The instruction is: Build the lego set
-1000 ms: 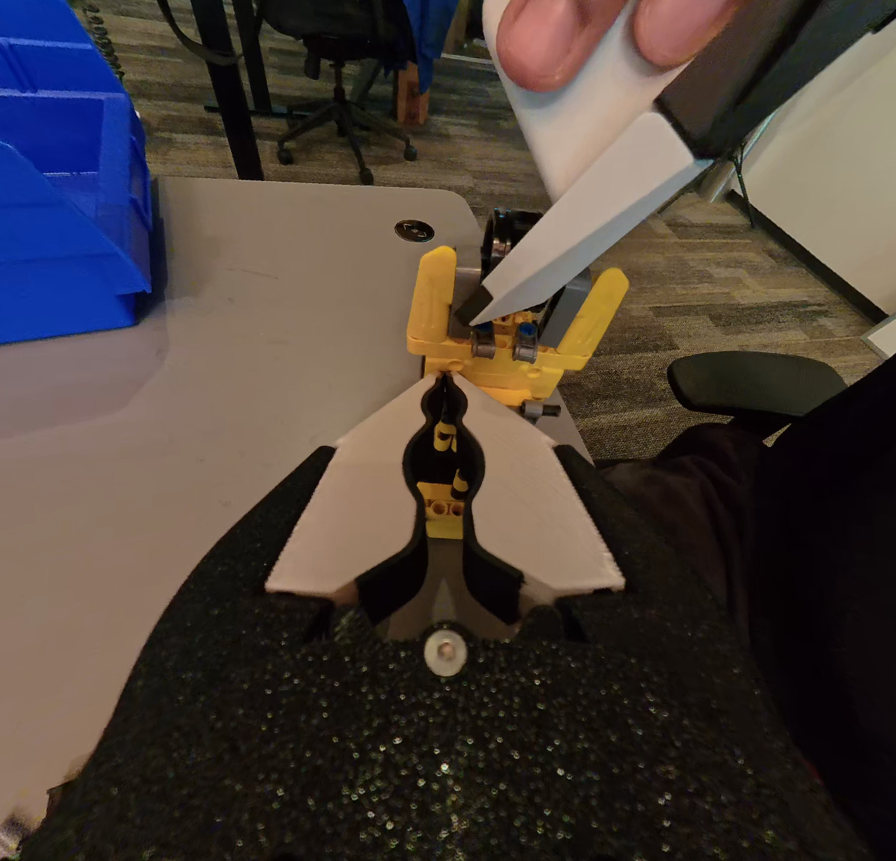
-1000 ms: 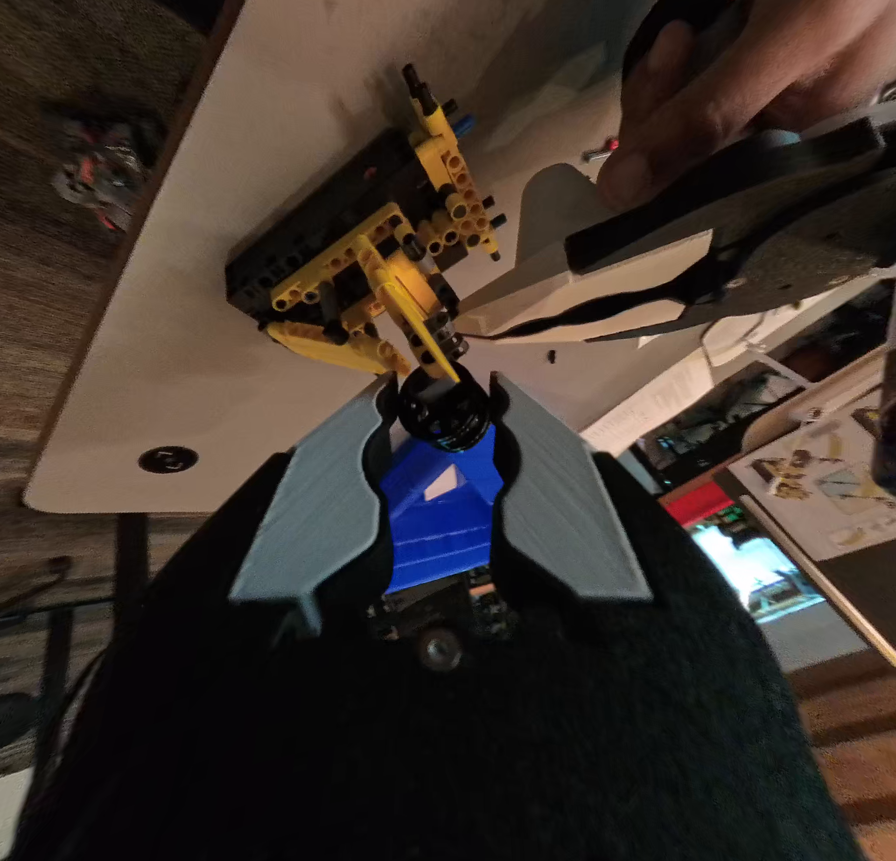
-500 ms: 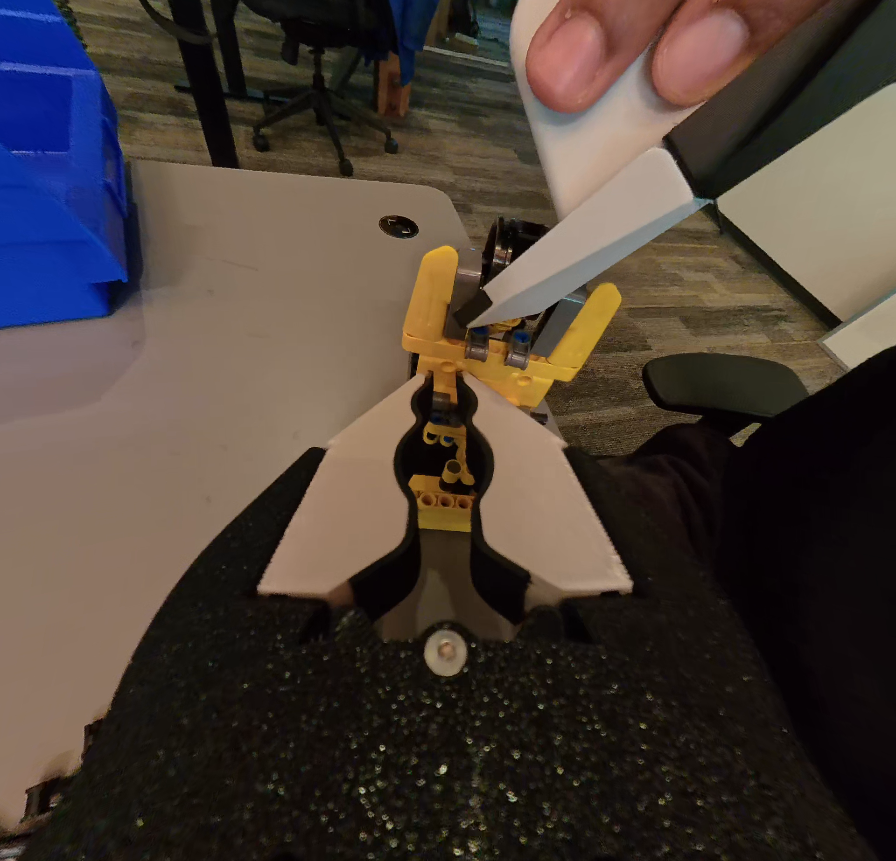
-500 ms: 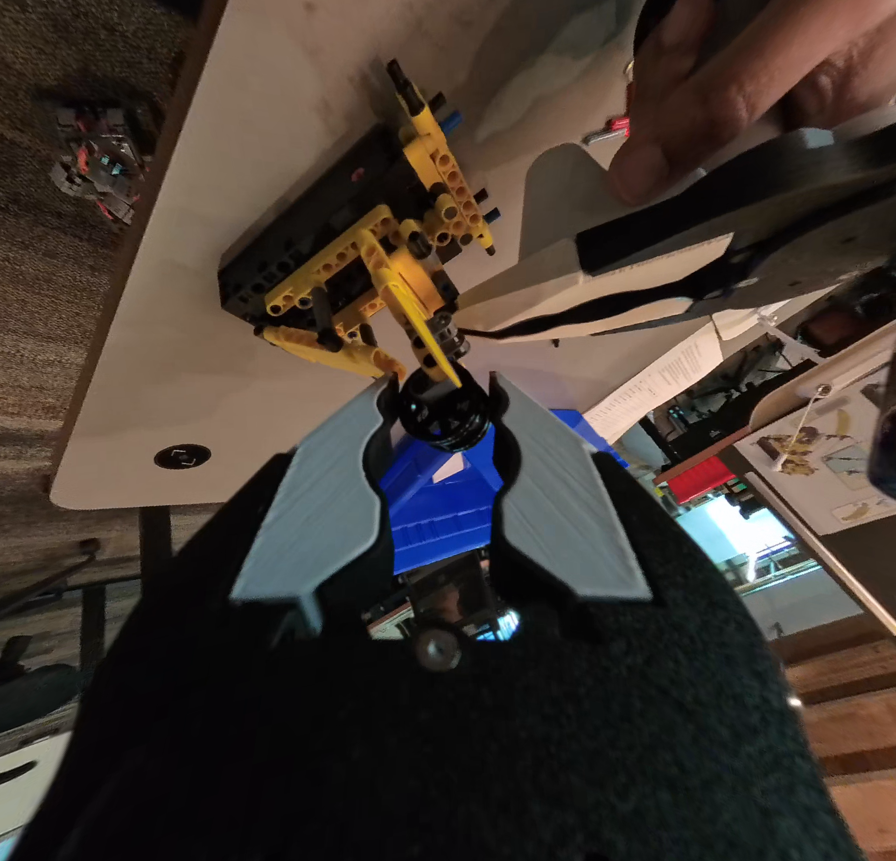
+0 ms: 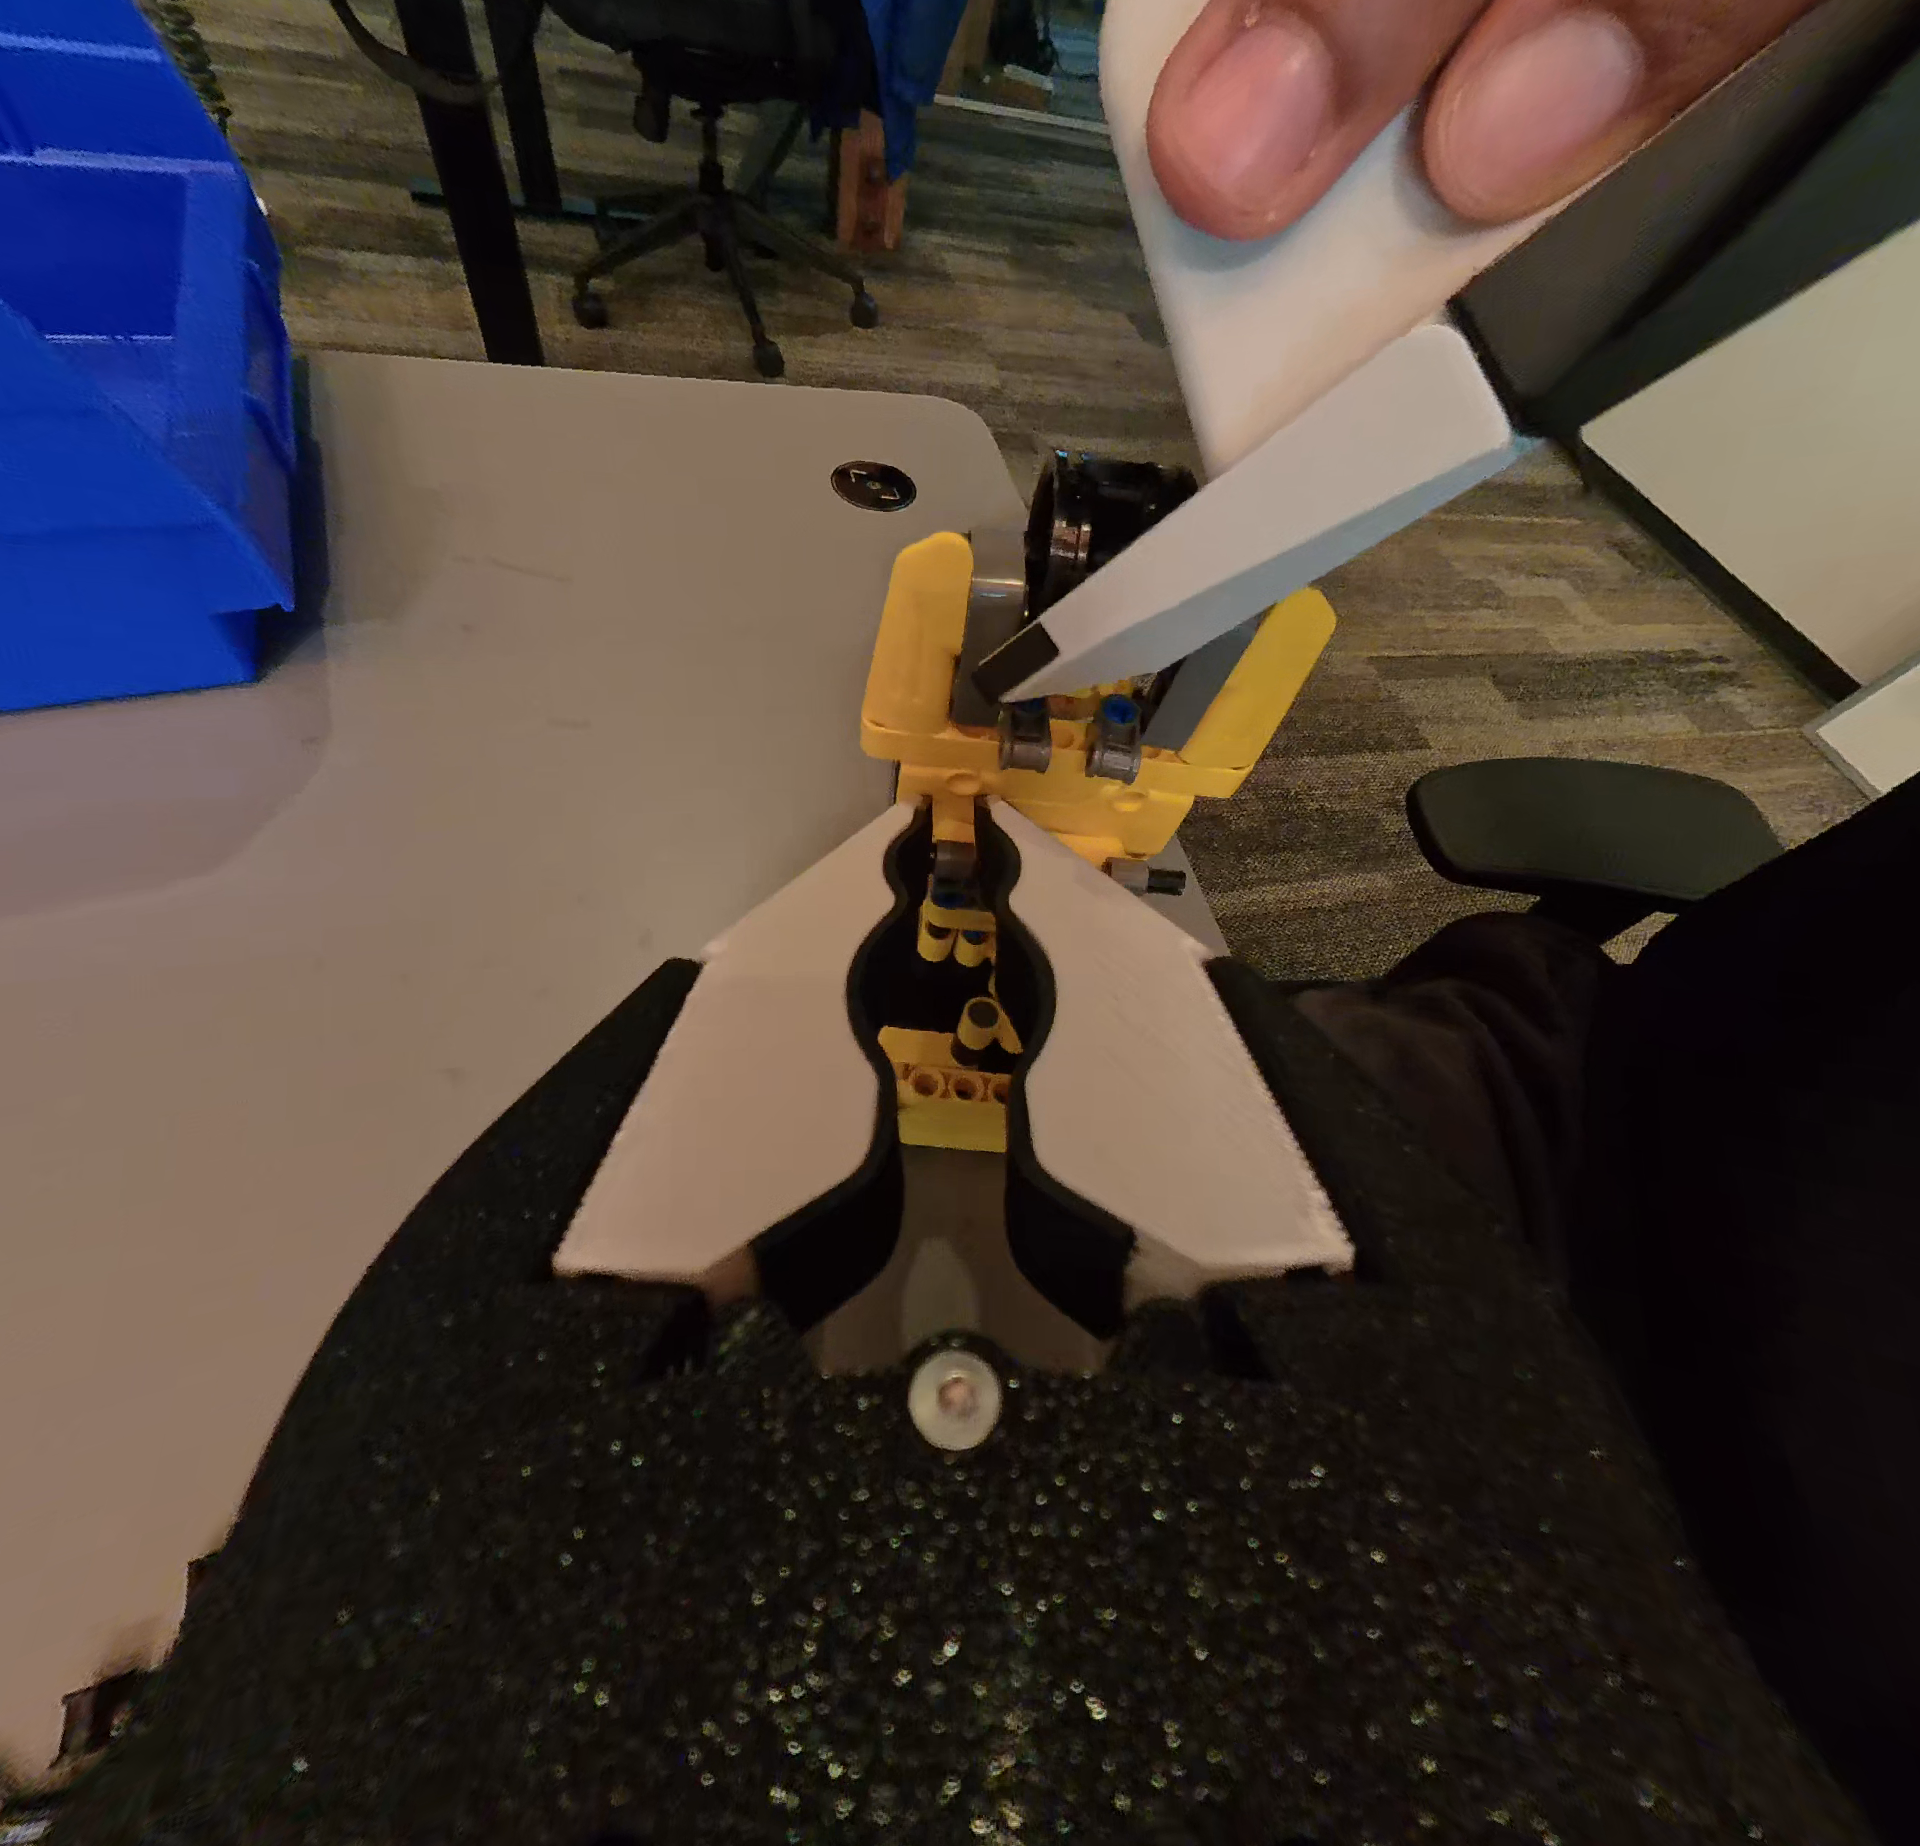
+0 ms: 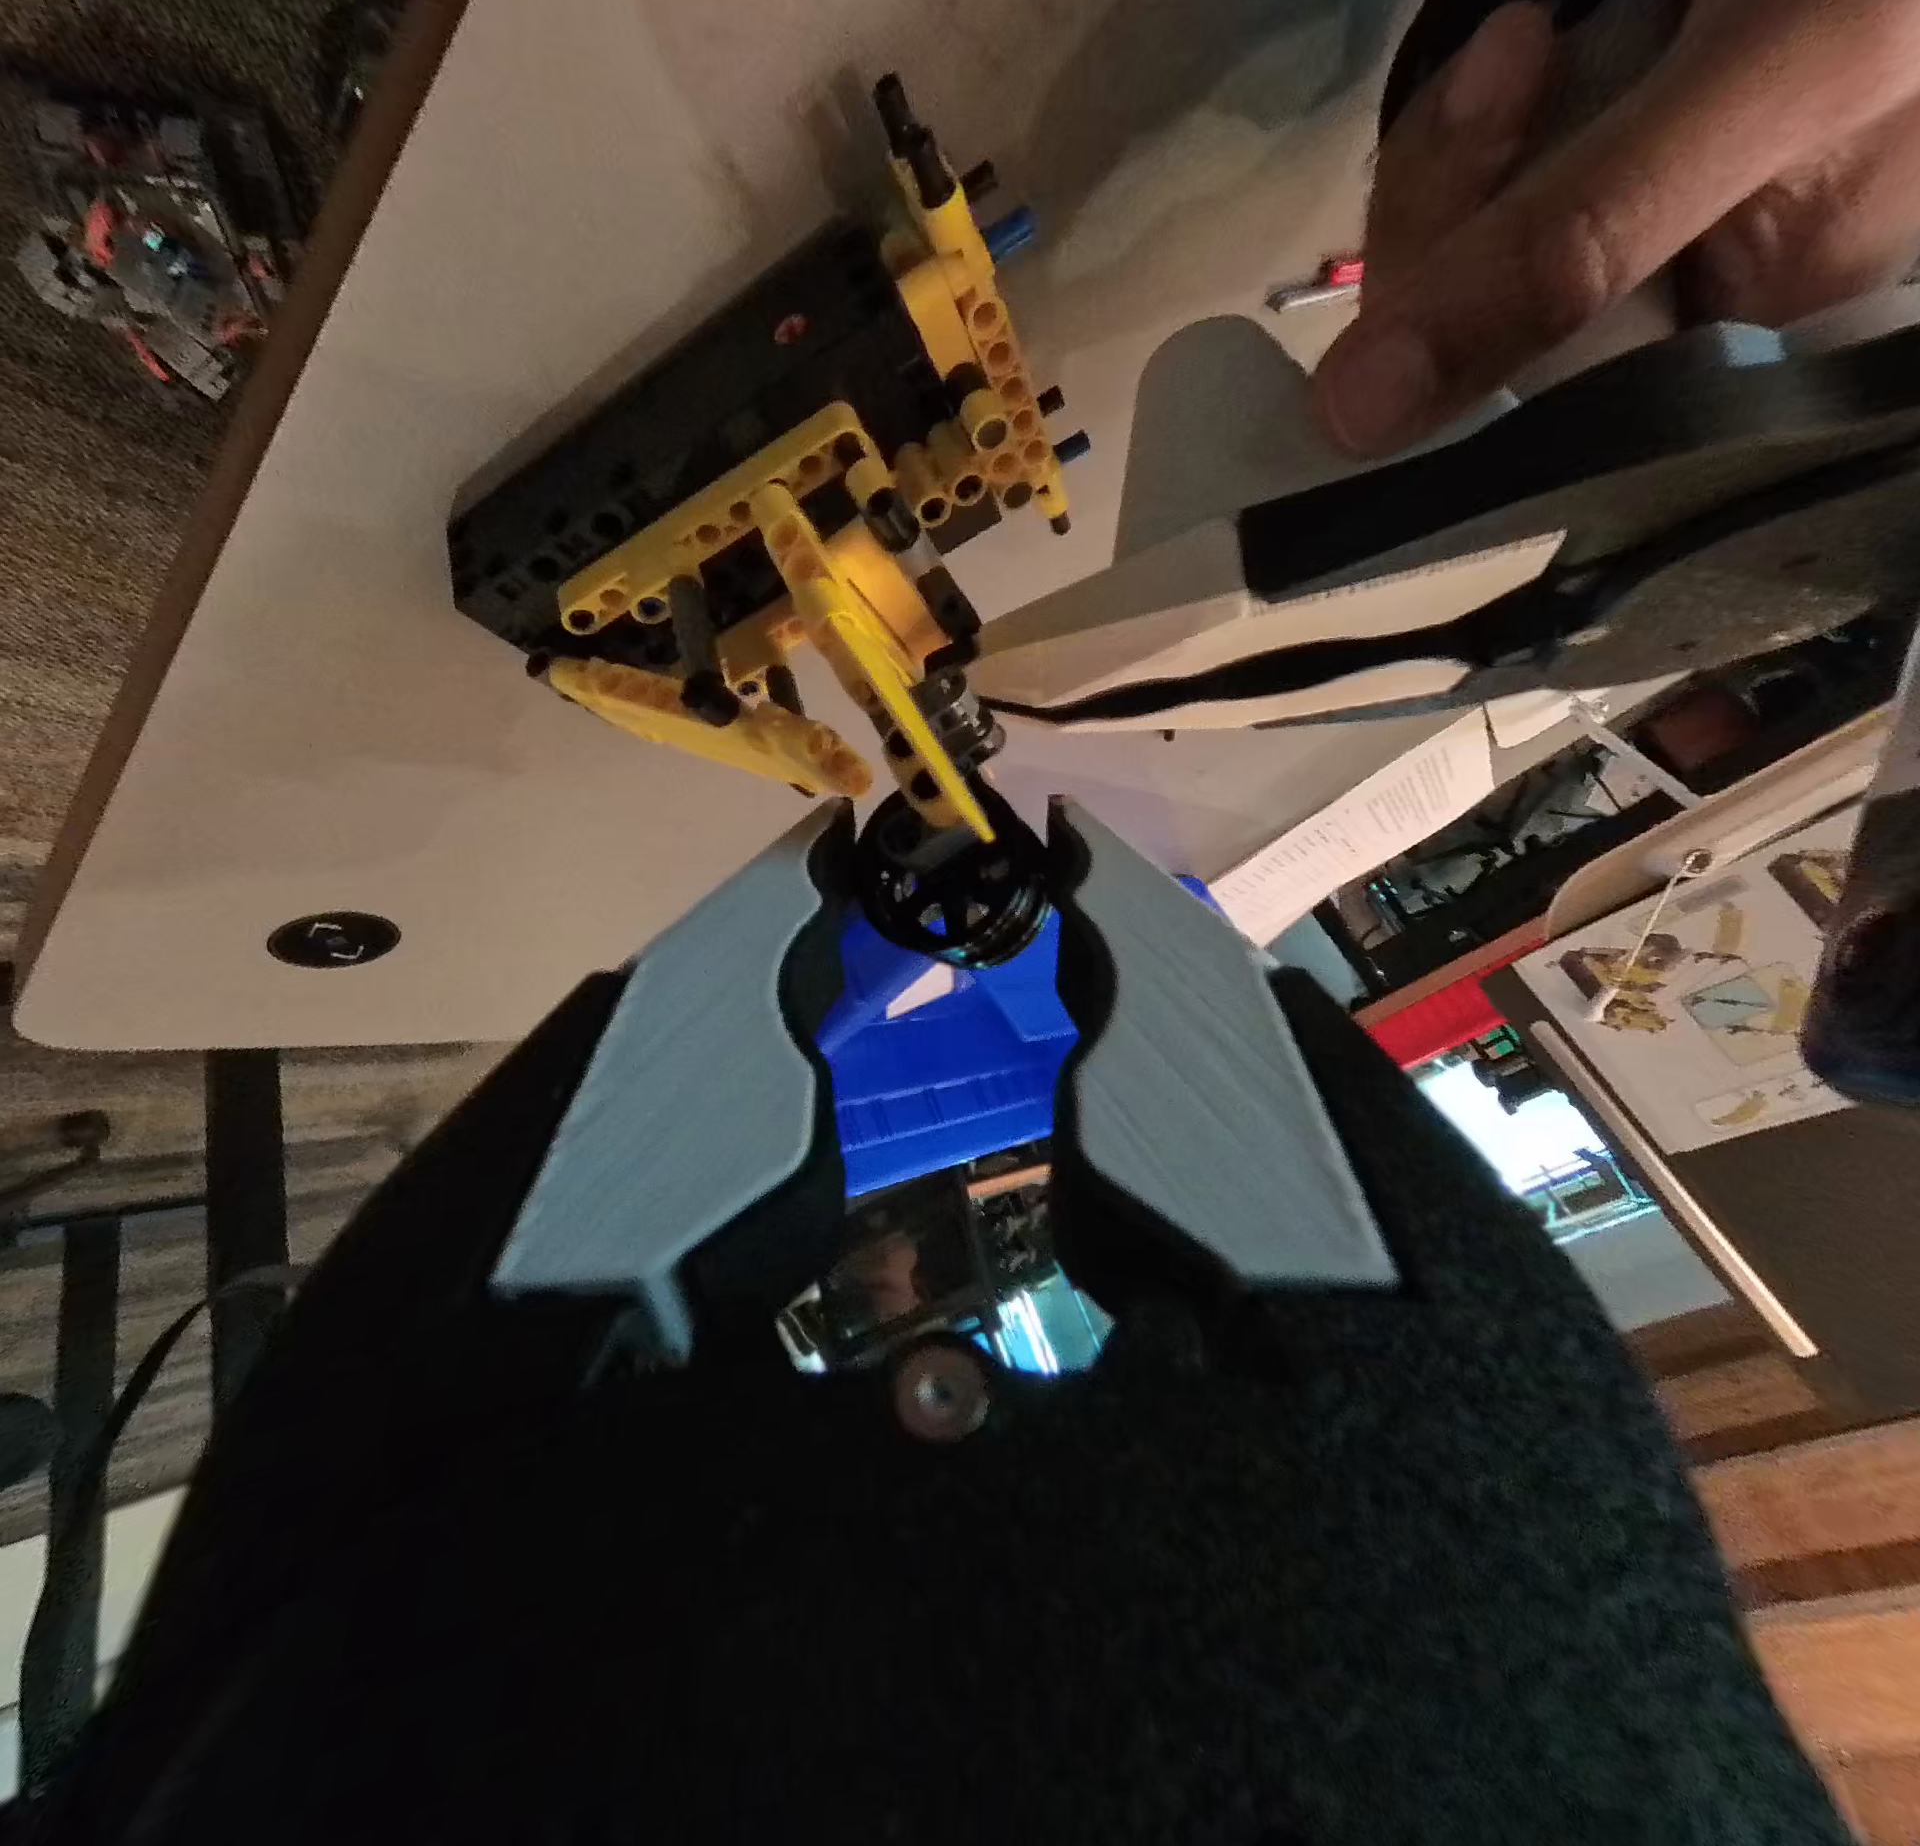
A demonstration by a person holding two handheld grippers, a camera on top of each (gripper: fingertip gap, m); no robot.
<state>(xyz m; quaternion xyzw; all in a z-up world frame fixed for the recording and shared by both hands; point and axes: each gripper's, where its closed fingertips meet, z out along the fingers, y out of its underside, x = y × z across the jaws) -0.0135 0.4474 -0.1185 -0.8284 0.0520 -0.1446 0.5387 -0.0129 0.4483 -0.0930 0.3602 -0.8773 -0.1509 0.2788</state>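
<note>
Both claws stay clamped — left claw on yellow model; right claw on black wheel

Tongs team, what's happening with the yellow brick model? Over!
Left tongs shut on yellow brick model. Right tongs shut on black wheel, against model. Nothing blocking.

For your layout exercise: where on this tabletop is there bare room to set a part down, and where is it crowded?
Bare tabletop runs from the blue bins across to the yellow and black brick model. The corner near the round grommet is crowded: there the left gripper and right gripper both grip the model.
</note>
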